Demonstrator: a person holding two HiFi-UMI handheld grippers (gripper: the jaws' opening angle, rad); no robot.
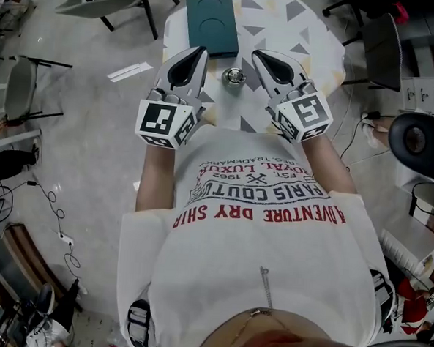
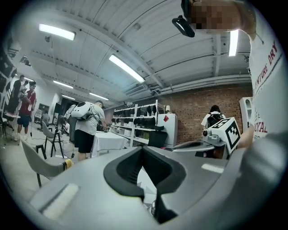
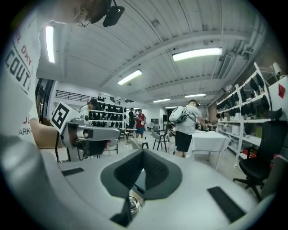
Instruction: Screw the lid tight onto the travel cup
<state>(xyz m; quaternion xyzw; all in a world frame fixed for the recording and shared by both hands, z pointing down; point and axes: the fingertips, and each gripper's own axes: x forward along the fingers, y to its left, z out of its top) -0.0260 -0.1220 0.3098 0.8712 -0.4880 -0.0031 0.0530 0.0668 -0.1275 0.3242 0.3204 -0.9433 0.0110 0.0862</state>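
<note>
On table (image 1: 313,43), travel cup (image 1: 233,77); shelves (image 2: 135,117), gripper views only

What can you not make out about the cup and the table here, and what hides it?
Cup, head view: too small to tell whether it is closed.
Cup, gripper views: only a sliver shows; the shut fingers of the left gripper and right gripper cover the rest.
Table, head view: near edge hidden by the grippers and shirt.

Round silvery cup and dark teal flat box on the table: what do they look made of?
Round silvery cup: polished metal, probably steel, by its bright mirror glints. Dark teal flat box: matte, no glare; card or plastic, cannot tell.
</note>
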